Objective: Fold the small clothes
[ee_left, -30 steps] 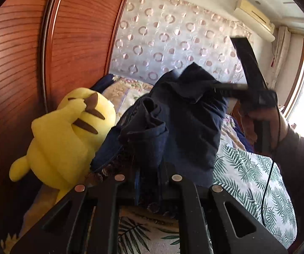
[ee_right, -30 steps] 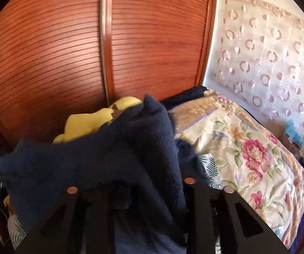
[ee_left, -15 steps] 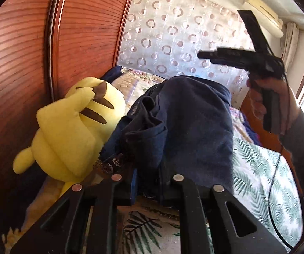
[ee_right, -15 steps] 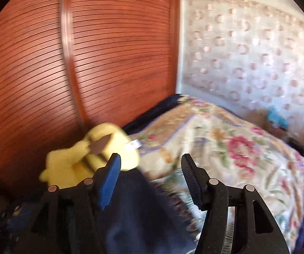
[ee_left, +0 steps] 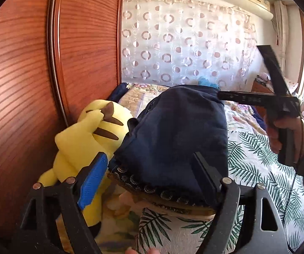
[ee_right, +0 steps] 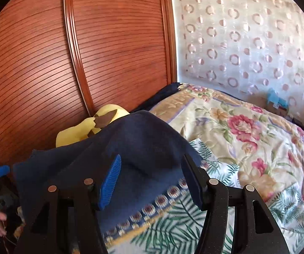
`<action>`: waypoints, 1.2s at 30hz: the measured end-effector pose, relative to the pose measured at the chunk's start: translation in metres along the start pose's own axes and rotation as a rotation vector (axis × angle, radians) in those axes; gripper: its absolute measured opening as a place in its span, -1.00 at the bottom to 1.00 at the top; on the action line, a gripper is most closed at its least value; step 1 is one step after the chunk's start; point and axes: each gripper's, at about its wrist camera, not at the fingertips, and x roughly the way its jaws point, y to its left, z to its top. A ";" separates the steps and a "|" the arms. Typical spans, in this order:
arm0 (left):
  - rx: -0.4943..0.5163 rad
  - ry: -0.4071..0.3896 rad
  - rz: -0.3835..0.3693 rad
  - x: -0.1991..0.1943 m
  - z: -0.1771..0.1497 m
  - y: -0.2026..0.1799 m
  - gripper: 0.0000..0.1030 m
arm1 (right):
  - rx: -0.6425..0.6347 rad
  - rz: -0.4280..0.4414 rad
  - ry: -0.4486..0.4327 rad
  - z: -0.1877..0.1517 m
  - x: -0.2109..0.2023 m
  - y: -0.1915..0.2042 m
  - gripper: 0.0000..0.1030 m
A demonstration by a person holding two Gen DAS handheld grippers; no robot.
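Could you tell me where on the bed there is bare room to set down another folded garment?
Free: the palm-leaf sheet right of the dark navy folded garment, and the floral quilt beyond it. Crowded: the left side, where the yellow plush toy sits against the wooden wardrobe.

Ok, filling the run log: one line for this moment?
left gripper: open | right gripper: open | navy garment: released, heaped on bed
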 end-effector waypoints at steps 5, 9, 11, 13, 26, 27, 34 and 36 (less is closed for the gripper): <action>0.026 -0.026 -0.022 -0.015 0.000 -0.015 0.58 | 0.004 -0.035 -0.027 -0.027 -0.048 0.007 0.19; 0.050 -0.034 -0.060 -0.028 -0.004 -0.031 0.58 | 0.015 -0.068 -0.046 -0.049 -0.092 0.020 0.19; 0.052 -0.038 -0.078 -0.033 -0.008 -0.039 0.58 | 0.022 -0.080 -0.061 -0.062 -0.120 0.028 0.23; 0.057 -0.032 -0.101 -0.036 -0.013 -0.048 0.58 | 0.030 -0.099 -0.077 -0.078 -0.148 0.035 0.34; 0.177 -0.017 -0.245 -0.067 -0.042 -0.129 0.58 | 0.147 -0.296 -0.143 -0.184 -0.291 0.080 0.69; 0.184 -0.022 -0.250 -0.072 -0.043 -0.134 0.58 | 0.159 -0.314 -0.150 -0.190 -0.302 0.083 0.70; 0.179 -0.019 -0.300 -0.089 -0.045 -0.154 0.58 | 0.218 -0.414 -0.187 -0.219 -0.369 0.112 0.74; 0.182 -0.030 -0.300 -0.095 -0.043 -0.159 0.58 | 0.221 -0.440 -0.196 -0.225 -0.384 0.121 0.74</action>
